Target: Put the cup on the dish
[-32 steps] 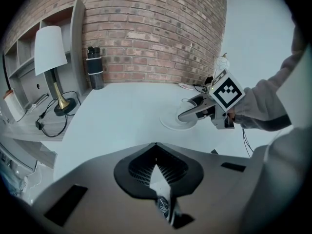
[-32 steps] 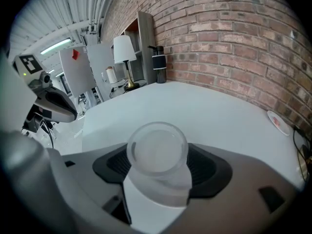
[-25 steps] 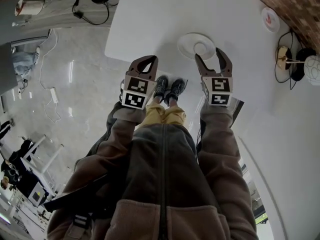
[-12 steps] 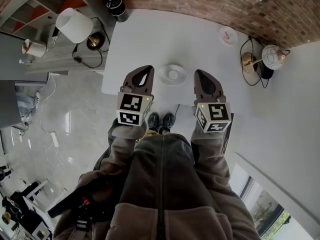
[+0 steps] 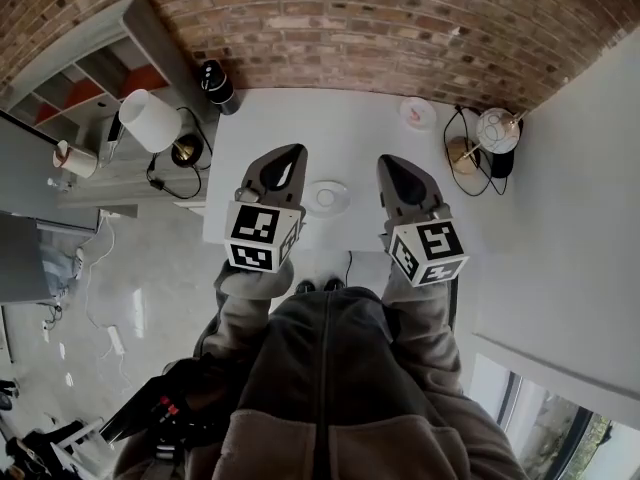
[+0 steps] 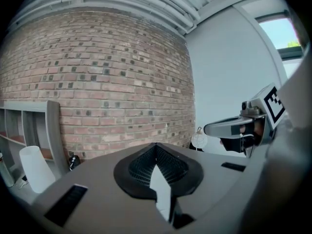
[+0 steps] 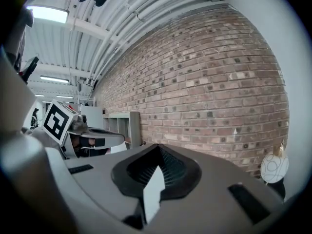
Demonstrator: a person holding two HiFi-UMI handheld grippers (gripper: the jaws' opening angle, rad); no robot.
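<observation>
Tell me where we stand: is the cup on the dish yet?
Done, apparently: the cup seems to sit on the dish. In hand: nothing; the left gripper and right gripper, whose jaws just closed, are shut and empty. Left: nothing visible.

The white rectangular desk is free around the white round dish; a small white plate and the red brick wall stand at its far edge.
</observation>
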